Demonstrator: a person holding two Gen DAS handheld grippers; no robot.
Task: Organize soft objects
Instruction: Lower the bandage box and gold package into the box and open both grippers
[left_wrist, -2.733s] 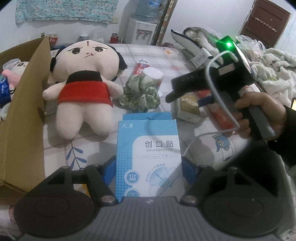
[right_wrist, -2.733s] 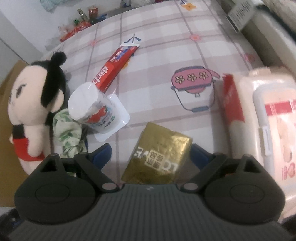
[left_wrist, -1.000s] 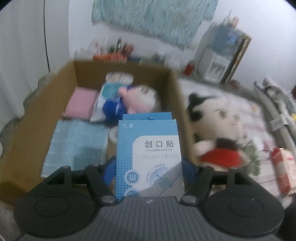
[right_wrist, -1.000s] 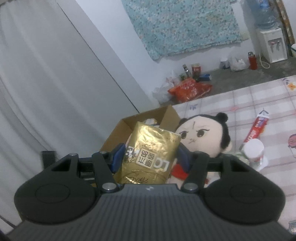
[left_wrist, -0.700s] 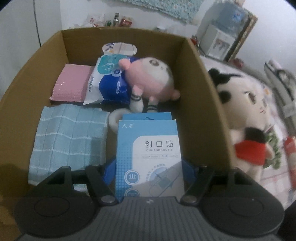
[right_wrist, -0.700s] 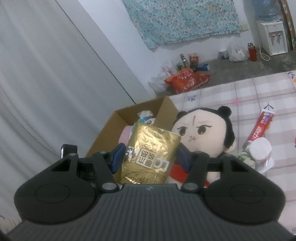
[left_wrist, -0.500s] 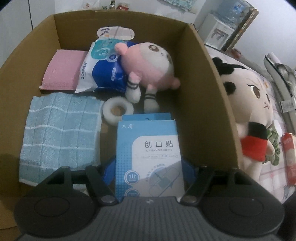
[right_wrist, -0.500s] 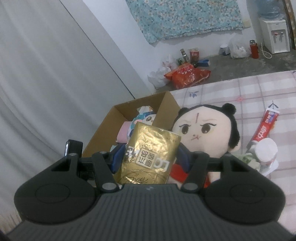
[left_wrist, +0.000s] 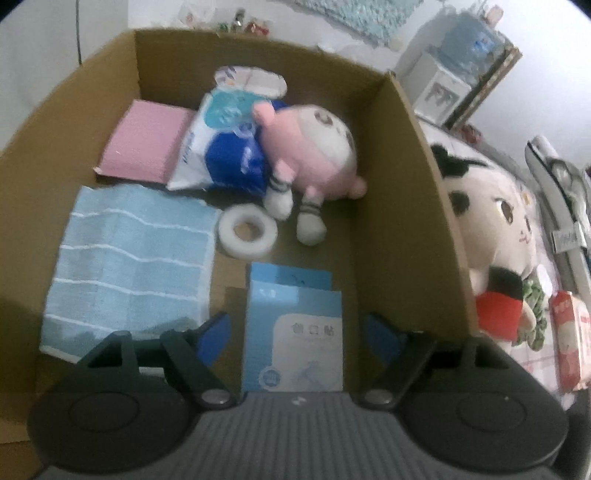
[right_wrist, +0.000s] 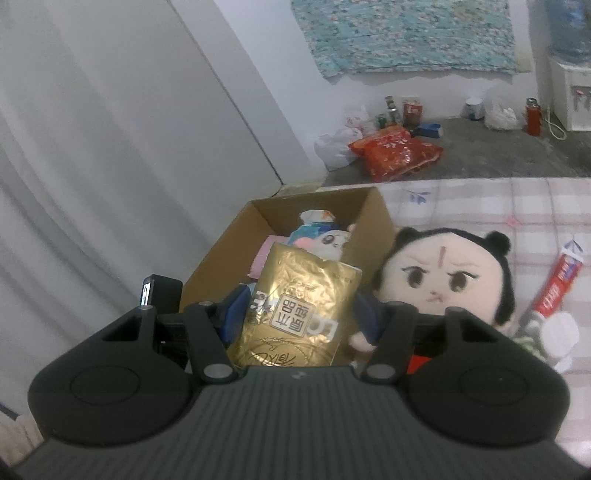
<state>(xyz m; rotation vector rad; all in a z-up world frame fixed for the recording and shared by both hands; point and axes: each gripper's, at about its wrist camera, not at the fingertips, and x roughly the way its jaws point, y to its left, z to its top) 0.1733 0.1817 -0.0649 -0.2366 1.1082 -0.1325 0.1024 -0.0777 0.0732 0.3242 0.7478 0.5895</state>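
My left gripper (left_wrist: 295, 334) is open over the cardboard box (left_wrist: 402, 206). The blue plaster box (left_wrist: 293, 339) lies loose between its spread fingers on the box floor. The box also holds a pink plush (left_wrist: 314, 155), a blue towel (left_wrist: 129, 258), a pink pad (left_wrist: 146, 146), a blue-white tissue pack (left_wrist: 218, 155) and a white tape roll (left_wrist: 247, 230). My right gripper (right_wrist: 299, 317) is shut on a gold foil packet (right_wrist: 295, 314), held above the box (right_wrist: 376, 210) and beside the big black-haired doll (right_wrist: 443, 280).
The big doll (left_wrist: 495, 236) lies on the checked bedspread right of the box, with a green scrunchie (left_wrist: 533, 299) and a red wipes pack (left_wrist: 570, 343) by it. A toothpaste tube (right_wrist: 557, 284) and white cup (right_wrist: 557, 332) lie right of the doll.
My left gripper has opened and let the blue plaster box drop onto the box floor. My right gripper still holds the gold packet and has come a little nearer the box.
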